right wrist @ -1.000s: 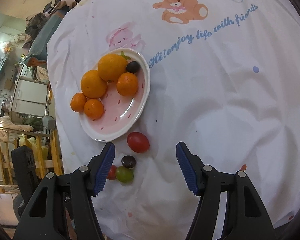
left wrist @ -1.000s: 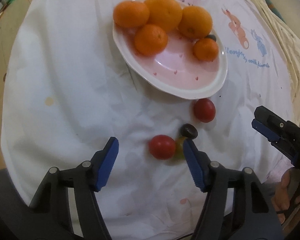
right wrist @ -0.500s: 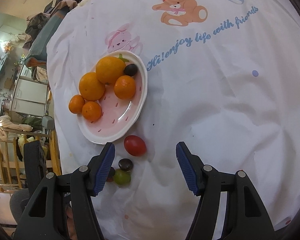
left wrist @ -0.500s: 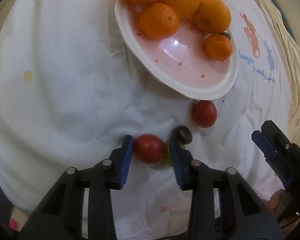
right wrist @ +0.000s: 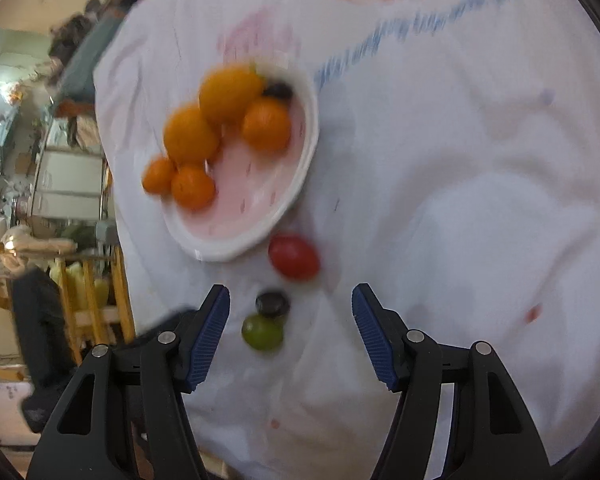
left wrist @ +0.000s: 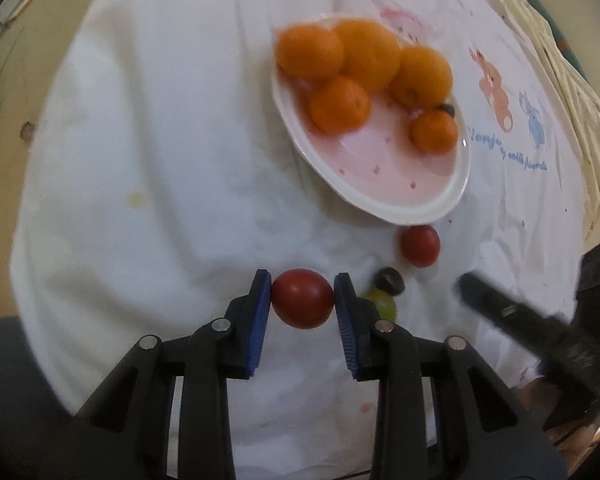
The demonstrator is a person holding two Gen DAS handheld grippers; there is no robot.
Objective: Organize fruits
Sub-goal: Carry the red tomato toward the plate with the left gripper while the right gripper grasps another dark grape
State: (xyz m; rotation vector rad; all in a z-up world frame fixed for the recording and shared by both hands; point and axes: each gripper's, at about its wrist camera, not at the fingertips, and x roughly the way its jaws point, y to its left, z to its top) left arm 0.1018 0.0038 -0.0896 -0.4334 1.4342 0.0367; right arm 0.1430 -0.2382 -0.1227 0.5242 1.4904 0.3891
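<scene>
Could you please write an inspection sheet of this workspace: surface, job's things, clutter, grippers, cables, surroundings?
Surface: white printed tablecloth, wrinkled, with small stains.
Job's things: oval pink plate with white rim holding five oranges and one dark grape; loose on the cloth are a red cherry tomato near the plate, a dark grape beside it and a green grape.
Clutter: nothing seen.
Grippers: left gripper is shut on a second red cherry tomato; right gripper is open above the two loose grapes, touching nothing.
Cables: nothing seen.
Surroundings: blurred cupboards and a yellow wooden frame beyond the table edge.
</scene>
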